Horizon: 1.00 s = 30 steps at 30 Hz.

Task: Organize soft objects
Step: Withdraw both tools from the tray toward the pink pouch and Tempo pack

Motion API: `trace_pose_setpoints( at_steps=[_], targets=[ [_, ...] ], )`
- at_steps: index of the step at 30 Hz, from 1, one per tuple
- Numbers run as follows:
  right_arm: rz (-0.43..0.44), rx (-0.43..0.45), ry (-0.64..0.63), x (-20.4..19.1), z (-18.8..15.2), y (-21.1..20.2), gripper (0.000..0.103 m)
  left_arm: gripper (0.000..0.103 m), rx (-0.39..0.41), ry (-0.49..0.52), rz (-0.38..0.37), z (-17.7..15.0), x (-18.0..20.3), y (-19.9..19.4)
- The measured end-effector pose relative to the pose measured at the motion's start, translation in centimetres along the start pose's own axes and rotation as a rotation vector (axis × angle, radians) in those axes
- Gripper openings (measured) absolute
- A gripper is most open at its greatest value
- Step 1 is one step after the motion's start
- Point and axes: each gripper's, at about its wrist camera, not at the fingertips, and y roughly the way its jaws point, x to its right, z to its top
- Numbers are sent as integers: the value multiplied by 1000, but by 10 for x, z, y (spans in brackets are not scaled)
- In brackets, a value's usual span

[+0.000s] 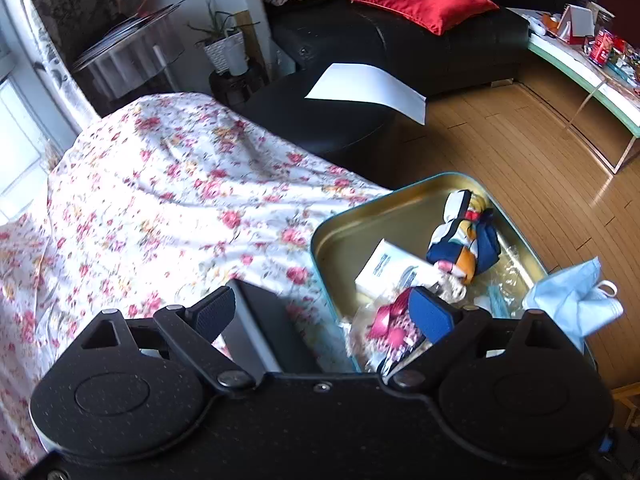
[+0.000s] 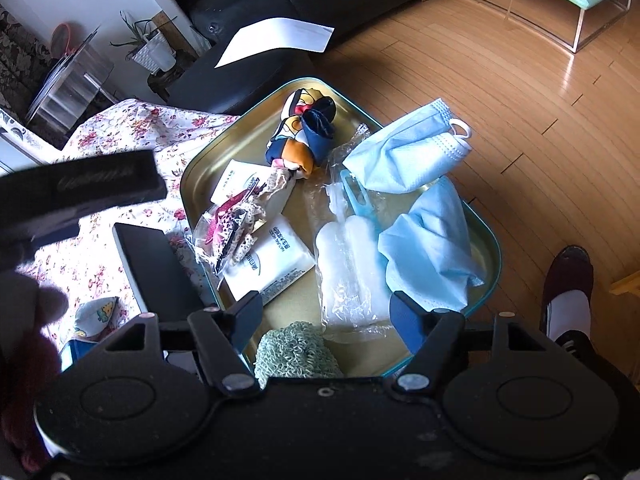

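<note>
While both grippers hover empty, jaws spread, sorting looks mid-way. Right gripper [image 2: 326, 318] over near end of gold tin tray [image 2: 192, 184]; blue masks [image 2: 404, 148], knotted scarf [image 2: 304, 136], green knit scrubber [image 2: 296, 350] inside tray. Left gripper [image 1: 322, 312] at tray's left edge. Next, probably: drop, pinch scrubber.

Gold tray [image 2: 192, 184], pale-blue masks [image 2: 408, 156], rose-print white sheet [image 1: 160, 200].

We see a surface draped in a white cloth printed with pink roses [image 1: 168, 200]. Directly on it lie a gold-lined, teal-rimmed metal tray [image 2: 200, 176] (it overhangs the wooden plank floor [image 2: 500, 92]), a flat black rectangular device [image 2: 156, 268] just beside the tray, and a small patterned fabric pouch [image 2: 96, 314].
</note>
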Motion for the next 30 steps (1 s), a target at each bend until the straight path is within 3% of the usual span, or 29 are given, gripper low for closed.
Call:
trace_pose_setpoints(
  at_steps=[6, 18, 24, 30],
  targets=[
    [4, 3, 7, 3, -2, -4, 70, 92, -19, -36, 10, -21, -14, -8],
    [15, 4, -4, 5, -8, -9, 70, 92, -106, -110, 44, -100, -42, -24],
    [13, 9, -48, -2, -13, -11, 70, 92, -150, -149, 46, -141, -60, -33],
    [8, 30, -131, -15, -19, -15, 71, 92, -146, -184, 72, -172, -74, -49]
  ],
)
